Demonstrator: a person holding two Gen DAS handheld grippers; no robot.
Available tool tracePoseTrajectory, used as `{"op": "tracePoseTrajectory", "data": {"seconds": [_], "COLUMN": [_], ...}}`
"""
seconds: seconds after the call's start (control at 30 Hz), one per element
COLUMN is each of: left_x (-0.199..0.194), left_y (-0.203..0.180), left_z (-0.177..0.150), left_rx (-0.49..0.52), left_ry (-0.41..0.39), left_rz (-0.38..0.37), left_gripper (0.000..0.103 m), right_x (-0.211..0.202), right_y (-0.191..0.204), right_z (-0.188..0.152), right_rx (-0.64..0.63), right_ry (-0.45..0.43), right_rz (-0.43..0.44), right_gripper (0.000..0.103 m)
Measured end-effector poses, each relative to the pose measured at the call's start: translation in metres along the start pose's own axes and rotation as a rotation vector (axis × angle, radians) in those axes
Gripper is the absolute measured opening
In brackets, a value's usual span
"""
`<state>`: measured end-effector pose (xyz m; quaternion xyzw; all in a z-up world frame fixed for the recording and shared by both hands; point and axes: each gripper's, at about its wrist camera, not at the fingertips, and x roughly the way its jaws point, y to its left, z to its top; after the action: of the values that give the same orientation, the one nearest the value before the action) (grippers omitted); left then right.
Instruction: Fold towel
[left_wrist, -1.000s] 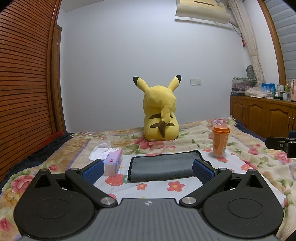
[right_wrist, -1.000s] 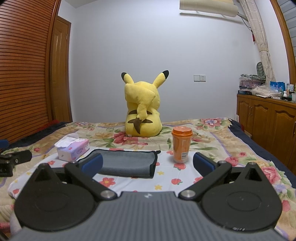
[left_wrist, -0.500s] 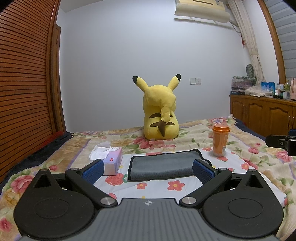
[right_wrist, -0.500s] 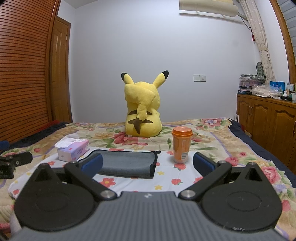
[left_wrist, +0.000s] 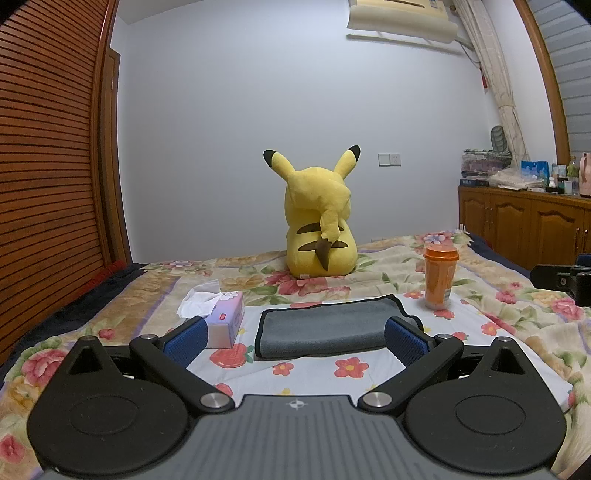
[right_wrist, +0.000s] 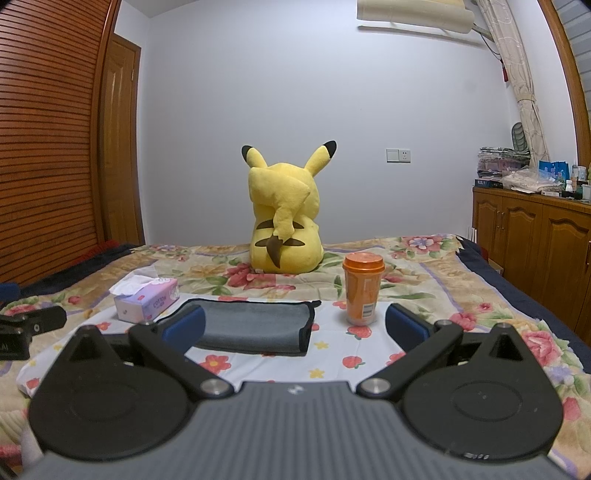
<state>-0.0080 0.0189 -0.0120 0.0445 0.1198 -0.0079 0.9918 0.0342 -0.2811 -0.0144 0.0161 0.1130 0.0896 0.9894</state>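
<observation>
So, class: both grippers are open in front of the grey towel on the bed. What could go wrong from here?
1. The orange cup stands upright close to the towel; the right gripper might topple it.
2. The tissue box sits near the left gripper and could get nudged.
3. The soft floral bedspread might bunch with the towel.

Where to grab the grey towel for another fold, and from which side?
Probably the towel by its right short end, near the orange cup: black-trimmed layers stack there, edges showing. Right gripper comes in low from the right, jaws wide open.
</observation>
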Motion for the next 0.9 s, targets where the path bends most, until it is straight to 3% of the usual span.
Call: {"op": "tracePoseTrajectory", "data": {"seconds": [0.9], "left_x": [0.0001], "left_y": [-0.0005], "left_z": [0.0009], "left_rx": [0.003], "left_ry": [0.001], "left_rz": [0.001], "left_gripper": [0.103], "right_x": [0.0], "right_y": [-0.0004], "right_z": [0.0001], "right_rx": [0.001], "right_ry": [0.0], "right_rz": [0.001], "right_gripper": [0.103]}}
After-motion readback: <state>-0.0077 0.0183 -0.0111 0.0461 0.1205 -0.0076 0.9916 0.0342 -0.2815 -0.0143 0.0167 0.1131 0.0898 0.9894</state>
